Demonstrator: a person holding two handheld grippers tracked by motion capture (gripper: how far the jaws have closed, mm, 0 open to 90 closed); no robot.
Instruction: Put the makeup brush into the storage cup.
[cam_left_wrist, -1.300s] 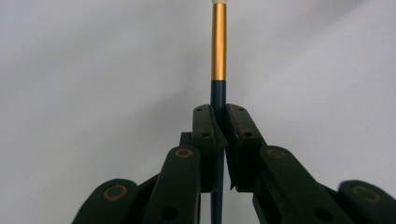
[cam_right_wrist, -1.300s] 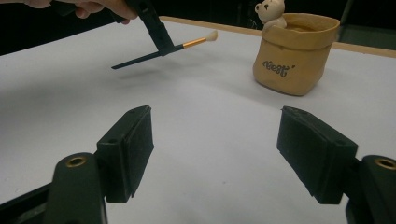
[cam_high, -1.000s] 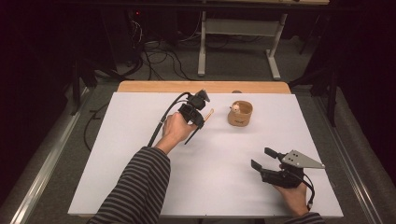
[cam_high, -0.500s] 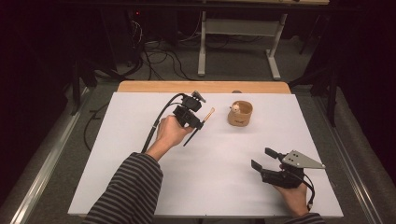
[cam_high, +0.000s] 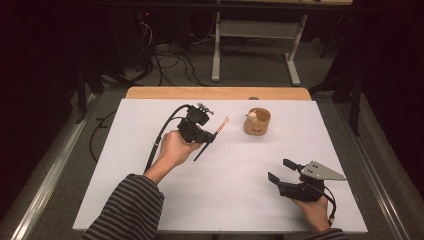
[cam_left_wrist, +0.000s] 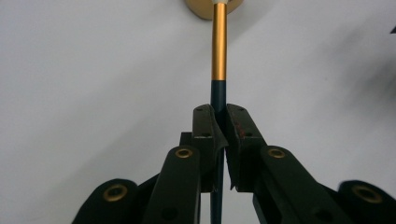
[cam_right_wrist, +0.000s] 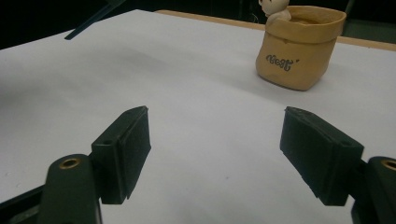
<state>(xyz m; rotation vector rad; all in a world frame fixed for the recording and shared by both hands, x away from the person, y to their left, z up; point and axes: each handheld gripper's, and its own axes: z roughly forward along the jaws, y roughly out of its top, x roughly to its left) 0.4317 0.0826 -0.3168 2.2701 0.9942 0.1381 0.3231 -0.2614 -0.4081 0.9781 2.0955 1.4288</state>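
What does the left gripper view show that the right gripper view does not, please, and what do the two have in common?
Left gripper view: the left gripper is shut on a pen, pinching its dark barrel while the gold section points up toward a tan object at the top edge.

Right gripper view: the right gripper has its jaws wide apart, holding nothing, and a tan bag-shaped pot with dark lettering and a small figure peeking from its top stands beyond them.

Both: the white table top and a pair of black jaws rising from the bottom.
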